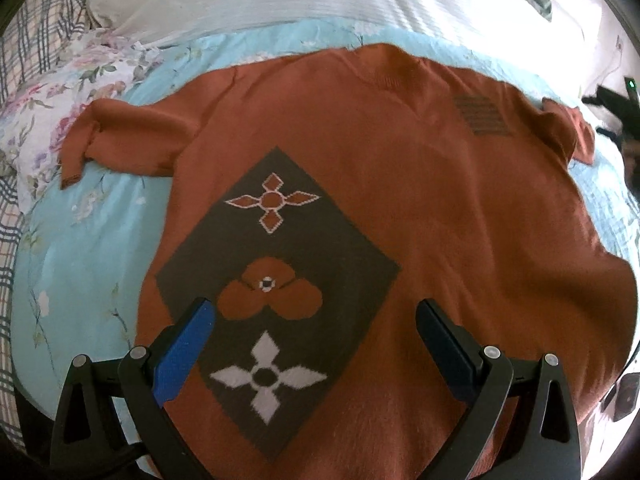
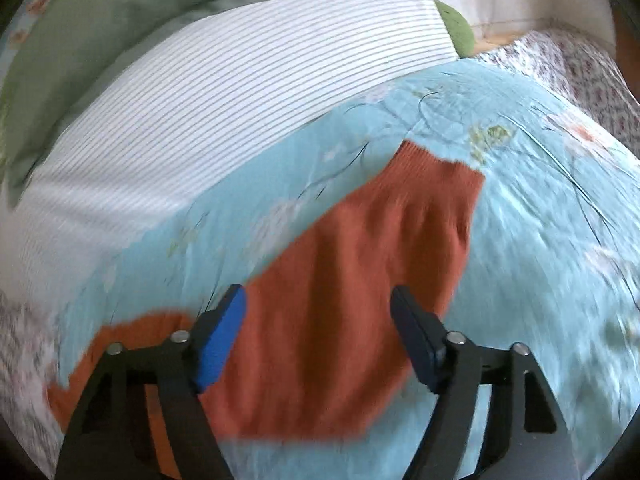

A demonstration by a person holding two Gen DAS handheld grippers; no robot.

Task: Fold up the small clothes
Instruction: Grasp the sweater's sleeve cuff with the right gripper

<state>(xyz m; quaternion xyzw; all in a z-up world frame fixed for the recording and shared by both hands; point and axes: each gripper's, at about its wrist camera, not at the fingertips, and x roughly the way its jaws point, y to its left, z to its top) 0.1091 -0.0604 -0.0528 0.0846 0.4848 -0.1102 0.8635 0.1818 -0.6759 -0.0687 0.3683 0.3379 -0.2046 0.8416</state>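
A rust-orange sweater (image 1: 400, 184) lies spread flat on a light blue floral bedspread (image 1: 80, 248). It has a dark diamond panel (image 1: 276, 292) with flower motifs and a small striped patch near the chest. Its left sleeve (image 1: 120, 140) lies bunched to the left. My left gripper (image 1: 316, 312) is open above the lower part of the sweater, holding nothing. In the right wrist view my right gripper (image 2: 318, 300) is open over the other sleeve (image 2: 360, 280), whose ribbed cuff (image 2: 440, 164) points away from me. This view is blurred.
A white striped pillow (image 2: 200, 100) and a green pillow (image 2: 100, 20) lie at the head of the bed. A floral quilt (image 1: 52, 120) and plaid fabric sit at the left. A dark object (image 1: 616, 104) shows at the right edge.
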